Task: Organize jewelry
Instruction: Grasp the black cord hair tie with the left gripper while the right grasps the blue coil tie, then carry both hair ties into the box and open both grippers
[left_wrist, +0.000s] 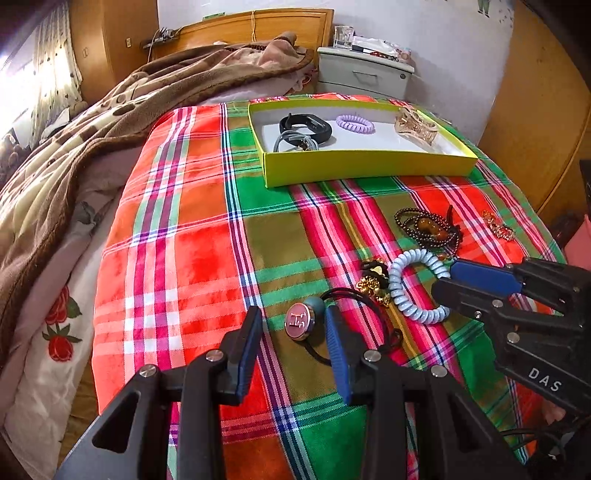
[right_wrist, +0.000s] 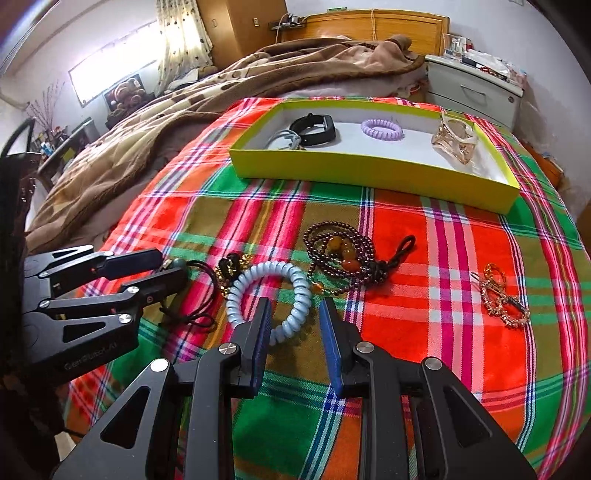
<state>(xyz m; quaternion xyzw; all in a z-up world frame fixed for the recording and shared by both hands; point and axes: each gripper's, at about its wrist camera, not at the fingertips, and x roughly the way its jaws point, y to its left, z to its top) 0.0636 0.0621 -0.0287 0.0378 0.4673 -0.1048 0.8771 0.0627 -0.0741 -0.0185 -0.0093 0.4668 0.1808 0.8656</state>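
Plaid cloth (right_wrist: 406, 229) has open room lower right of frame; yellow tray (right_wrist: 369, 170) upper centre holds 4 items, its near wall hiding part of the grey cord. Left gripper (left_wrist: 291, 325) spread around the button hair tie (left_wrist: 300, 322). Right gripper (right_wrist: 295, 317) spread at blue coil tie (right_wrist: 295, 291); bead bracelet (right_wrist: 340, 251), gold clip (right_wrist: 502, 295) loose, black-gold piece (right_wrist: 231, 267) hard to make out.

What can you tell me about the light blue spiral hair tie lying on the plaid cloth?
The light blue spiral hair tie is a glossy, plastic-looking coil forming an open ring, lying flat on the plaid cloth. The right gripper is open, straddling its near edge. It lies close beside the gold and black ornament; the bead necklace lies just beyond.
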